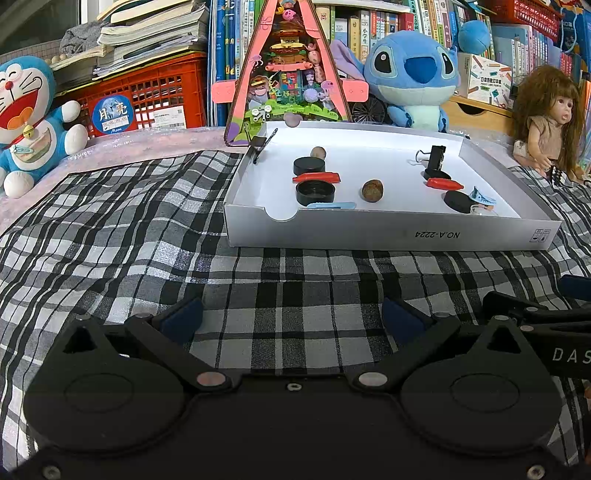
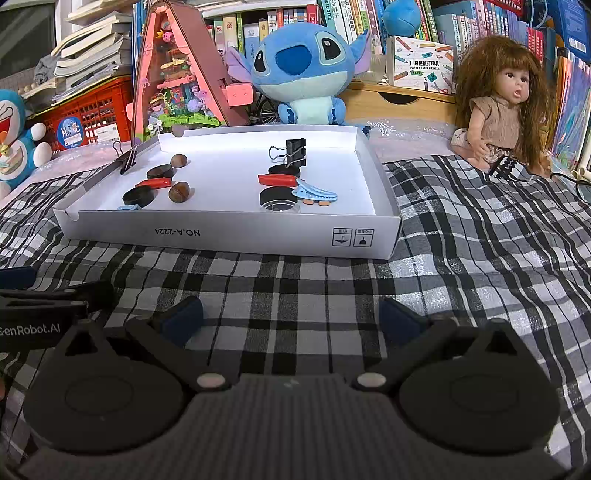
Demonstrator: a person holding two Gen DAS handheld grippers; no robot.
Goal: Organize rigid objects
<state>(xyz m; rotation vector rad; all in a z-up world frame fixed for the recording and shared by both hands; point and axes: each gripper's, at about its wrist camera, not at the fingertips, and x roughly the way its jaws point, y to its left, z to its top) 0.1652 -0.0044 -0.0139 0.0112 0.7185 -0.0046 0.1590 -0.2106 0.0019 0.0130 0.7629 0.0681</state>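
Our left gripper [image 1: 291,319]: fingers [image 1: 183,319] spread wide, nothing between them, low over the plaid cloth [image 1: 110,229]. Our right gripper [image 2: 291,319]: likewise wide and empty, over the same cloth, just beside the left one.

Ahead of both, on the cloth: a shallow white tray [image 1: 388,232], its near wall printed upside down.

Tray contents, left group:
- two black caps [image 1: 315,192], one behind the other
- a red piece [image 1: 316,177] lying between those caps
- a nut [image 1: 372,191] right of the near cap, a second nut [image 1: 318,152] at the back
- a pale blue clip [image 1: 330,205] against the near wall
- a binder clip [image 1: 263,143] clamped on the left rim

Tray contents, right group:
- a binder clip [image 2: 295,152] upright toward the back, with a black cap [image 2: 283,170] just in front of it
- a red piece [image 2: 277,180] in front of that cap
- a nearer black cap [image 2: 277,195], a blue clip [image 2: 314,194] touching its right side
- a clear lid [image 2: 280,207] at the near wall

Behind the tray: a triangular toy house [image 1: 286,70] and a blue plush [image 1: 412,77]. Far left, a blue-and-white plush [image 1: 26,114] before a red crate [image 1: 144,99]. Right of the tray, a doll [image 2: 498,107] seated at the cloth's edge. Bookshelves [image 2: 332,18] behind all.
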